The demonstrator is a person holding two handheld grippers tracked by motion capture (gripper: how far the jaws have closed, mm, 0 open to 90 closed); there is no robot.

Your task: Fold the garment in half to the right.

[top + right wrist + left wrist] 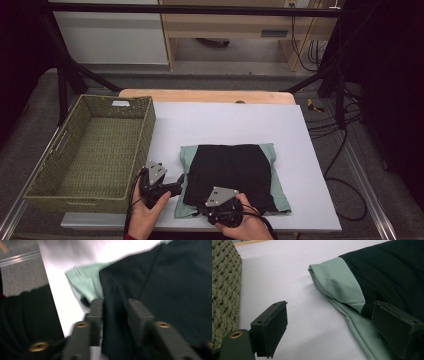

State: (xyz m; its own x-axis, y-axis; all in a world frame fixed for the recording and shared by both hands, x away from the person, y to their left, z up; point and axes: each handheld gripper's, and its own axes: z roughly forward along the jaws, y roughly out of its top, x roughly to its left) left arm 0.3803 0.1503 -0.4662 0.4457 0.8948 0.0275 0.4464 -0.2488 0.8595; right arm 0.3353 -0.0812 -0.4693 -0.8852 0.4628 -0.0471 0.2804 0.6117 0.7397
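From the high view, I see my 2 hands at the near edge of the white table top (230, 120). A folded black cloth garment (230, 175) lies on a pale green cloth garment (277, 190), both flat near that edge, and a woven green rectangular basket (92, 150) stands to their left on the table. My left gripper (176, 184) sits just beside the stack's left edge, level with the table. My right gripper (207, 212) is at the stack's near left corner, under its grey three-cornered plate, so from here I cannot tell how its jaws stand.

The left gripper view gives what the high view cannot: my left gripper (329, 322) stands wide apart, 1 jaw over bare white table top (287, 272), the other lying against the edge where the black cloth garment (392, 272) overlaps the pale green cloth garment (337, 282). Nothing is pinched. The woven green rectangular basket (224, 290) rises close at the left.

The right gripper view is blurred. My right gripper (115, 307) has its jaws at a middling gap, with a fold of the black cloth garment (175, 290) running up between them. The pads do not look pressed on it. The pale green cloth garment (85, 282) peeks out just beyond the left jaw, on the white table top (62, 302).
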